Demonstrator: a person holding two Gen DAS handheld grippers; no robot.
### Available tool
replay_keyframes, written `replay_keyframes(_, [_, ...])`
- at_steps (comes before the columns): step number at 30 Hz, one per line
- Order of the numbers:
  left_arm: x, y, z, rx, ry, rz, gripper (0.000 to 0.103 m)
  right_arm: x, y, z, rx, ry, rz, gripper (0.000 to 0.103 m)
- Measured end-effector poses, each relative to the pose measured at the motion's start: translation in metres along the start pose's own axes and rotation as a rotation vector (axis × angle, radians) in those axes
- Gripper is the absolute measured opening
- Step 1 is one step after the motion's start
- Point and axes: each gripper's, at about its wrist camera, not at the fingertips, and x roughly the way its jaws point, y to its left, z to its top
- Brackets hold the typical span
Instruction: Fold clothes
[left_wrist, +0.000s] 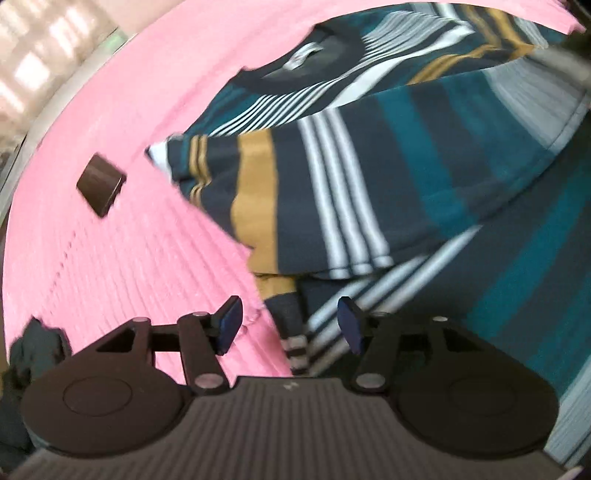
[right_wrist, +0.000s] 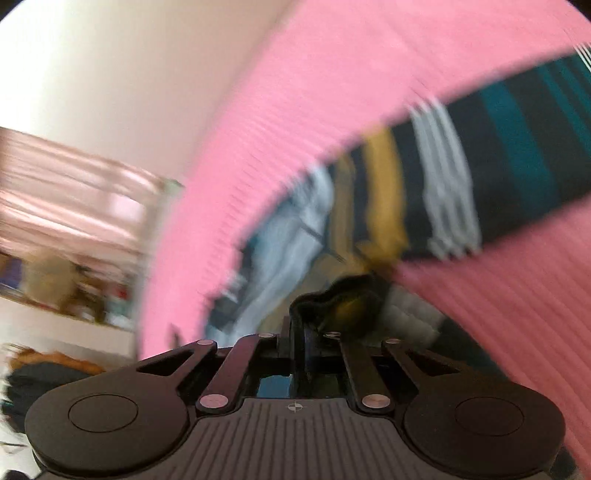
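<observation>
Black left tool (left_wrist: 290, 325): blue-padded fingers spread apart, nothing pinched; the gap sits over the shirt's lower edge and the pink cover beside it.
Left tool pads (left_wrist: 231, 325): not touching cloth as far as visible.
Right tool (right_wrist: 301, 334): black fingers pressed together, pinching a bunched fold of the striped shirt; cloth bulges just past the tips.
Shirt: striped knit T-shirt in navy, teal, white and mustard bands (left_wrist: 369, 184), lying on the pink cover, partly folded; one panel laid over the body with its stripes running crosswise to those beneath.
Shirt neck: dark round collar with a pale label (left_wrist: 306, 55) at the far end in the left wrist view.
Shirt in right wrist view: blurred band (right_wrist: 480, 184) running from the tool tips up to the right edge.
Cover: pink ribbed fabric surface (left_wrist: 129, 240) under everything, wide bare area left of the shirt.
Other item: small dark brown rectangular block (left_wrist: 100, 184) on the pink cover, well apart from the shirt's corner.
Near edge: dark teal cloth heap (left_wrist: 35, 350) beside the left tool body, blurred.
Background: pale wall (right_wrist: 110, 66); blurred shelf clutter, cannot identify.
</observation>
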Motion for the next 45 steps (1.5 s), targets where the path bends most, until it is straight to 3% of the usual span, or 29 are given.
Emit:
replay_keyframes(4, [0.020, 0.015, 0.000, -0.101, -0.083, 0.024, 0.053, 0.012, 0.014, 0.007, -0.012, 0.004, 0.006, 0.006])
replay_keyframes(8, [0.030, 0.039, -0.003, -0.233, -0.142, 0.030, 0.023, 0.023, 0.015, -0.004, -0.013, 0.056, -0.025, 0.006])
replay_keyframes(10, [0.024, 0.060, -0.017, -0.325, -0.165, 0.048, 0.023, 0.029, 0.018, -0.013, -0.031, 0.070, -0.015, 0.006])
replay_keyframes(12, [0.027, 0.078, -0.033, -0.432, -0.146, 0.013, 0.025, 0.039, 0.019, -0.024, -0.056, 0.093, -0.030, 0.006])
replay_keyframes(17, [0.040, 0.091, -0.048, -0.544, -0.093, -0.061, 0.028, 0.055, -0.008, -0.040, -0.004, 0.137, -0.209, 0.006])
replay_keyframes(19, [0.040, 0.097, -0.047, -0.577, -0.081, -0.075, 0.033, 0.058, -0.011, -0.039, 0.000, 0.147, -0.240, 0.006])
replay_keyframes(21, [0.033, 0.096, -0.047, -0.535, -0.087, -0.067, 0.034, 0.056, 0.004, -0.034, -0.061, 0.144, -0.155, 0.006])
replay_keyframes(25, [0.018, 0.089, -0.048, -0.439, -0.091, -0.048, 0.033, 0.034, 0.031, -0.020, -0.207, 0.018, 0.144, 0.006])
replay_keyframes(27, [0.017, 0.088, -0.053, -0.432, -0.068, -0.047, 0.031, 0.036, 0.010, -0.020, -0.221, 0.011, 0.049, 0.006])
replay_keyframes(30, [0.011, 0.080, -0.060, -0.404, -0.037, -0.056, 0.031, 0.050, -0.044, -0.025, -0.109, 0.062, -0.145, 0.006])
replay_keyframes(32, [0.001, 0.073, -0.063, -0.369, -0.035, -0.056, 0.031, 0.054, -0.057, -0.028, -0.112, 0.078, -0.202, 0.006])
replay_keyframes(35, [-0.016, 0.060, -0.063, -0.325, -0.047, -0.054, 0.031, 0.053, -0.049, -0.030, -0.159, 0.070, -0.222, 0.007])
replay_keyframes(36, [-0.020, 0.056, -0.060, -0.313, -0.055, -0.057, 0.031, 0.051, -0.044, -0.031, -0.176, 0.063, -0.225, 0.014])
replay_keyframes(39, [-0.028, 0.043, -0.050, -0.276, -0.079, -0.075, 0.031, 0.042, -0.030, -0.029, -0.239, 0.039, -0.185, 0.065])
replay_keyframes(41, [-0.030, 0.034, -0.040, -0.253, -0.096, -0.093, 0.031, 0.039, -0.024, -0.028, -0.268, 0.034, -0.151, 0.065])
replay_keyframes(45, [-0.027, 0.017, -0.010, -0.197, -0.148, -0.145, 0.031, 0.055, -0.018, -0.029, -0.304, 0.104, -0.140, 0.065])
